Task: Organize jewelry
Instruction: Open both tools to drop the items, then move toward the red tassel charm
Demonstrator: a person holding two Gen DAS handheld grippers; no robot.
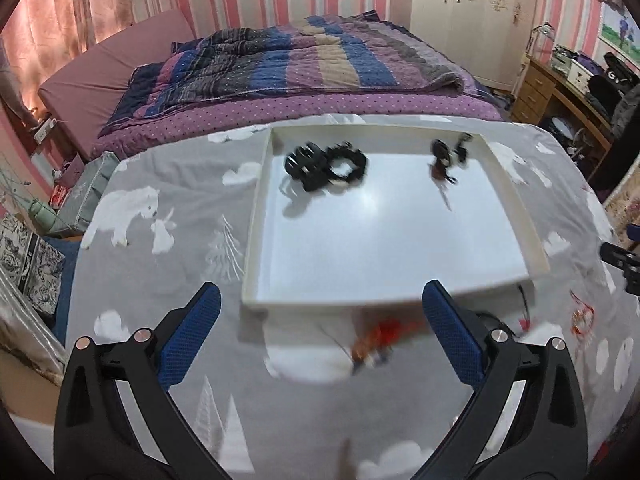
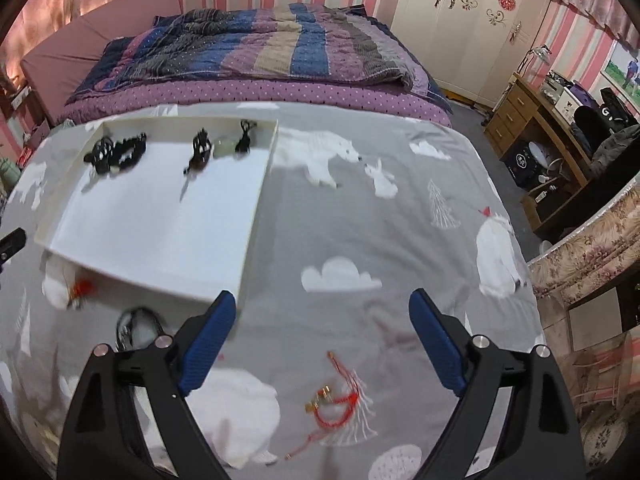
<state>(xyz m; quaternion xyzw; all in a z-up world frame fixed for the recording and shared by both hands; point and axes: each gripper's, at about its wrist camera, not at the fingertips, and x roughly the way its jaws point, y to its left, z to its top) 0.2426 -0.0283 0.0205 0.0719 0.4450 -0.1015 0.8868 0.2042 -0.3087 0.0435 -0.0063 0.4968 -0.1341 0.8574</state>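
A white tray [image 1: 256,216] lies on the grey polar-bear cloth; it also shows in the right wrist view [image 2: 252,216]. At its far end lie black bracelets [image 1: 326,162] and a dark pendant on a cord [image 1: 444,156]. My left gripper [image 1: 320,316] is open and empty above a blurred red and orange ornament [image 1: 380,340] just in front of the tray. My right gripper [image 2: 320,320] is open and empty, above a red cord bracelet with gold beads [image 2: 336,400]. A black bracelet [image 2: 136,326] lies by its left finger.
The cloth-covered table [image 2: 360,220] stands against a bed with a striped quilt [image 1: 300,60]. A wooden desk [image 2: 532,128] and a wardrobe are at the right. A floral-covered chair [image 2: 592,260] is close on the right.
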